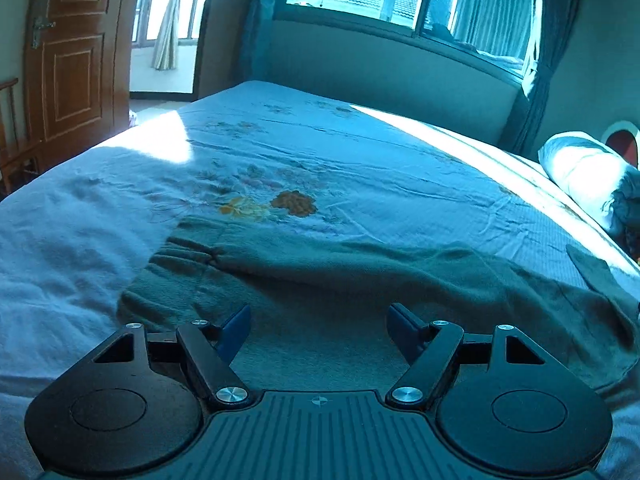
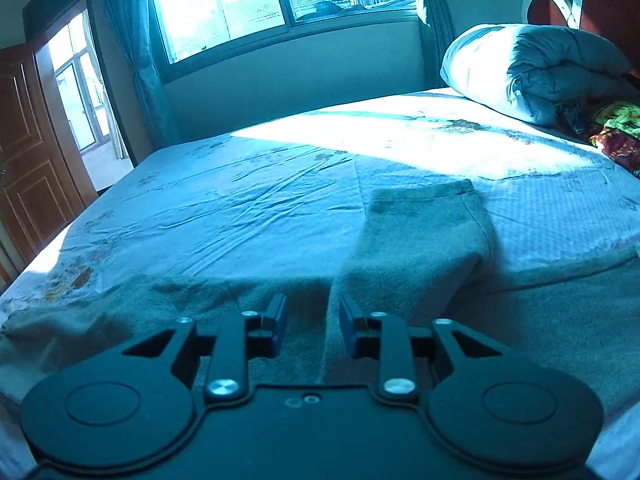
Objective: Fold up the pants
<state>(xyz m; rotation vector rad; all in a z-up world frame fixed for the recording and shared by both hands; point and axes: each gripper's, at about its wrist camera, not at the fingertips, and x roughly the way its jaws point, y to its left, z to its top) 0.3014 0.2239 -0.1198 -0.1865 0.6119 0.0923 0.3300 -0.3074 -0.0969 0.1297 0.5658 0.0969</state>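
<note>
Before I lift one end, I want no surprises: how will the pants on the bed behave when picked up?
Probably floppy: the pants lie draped in soft wrinkles, so a lifted end should sag. The fuzzy, fleece-like surface suggests they will grip rather than slip. One leg already lies doubled over, so it may unfold when raised.

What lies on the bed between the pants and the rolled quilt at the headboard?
Only bare bedsheet, partly sunlit, lies between the pants and the rolled quilt; the right wrist view shows it best.
</note>
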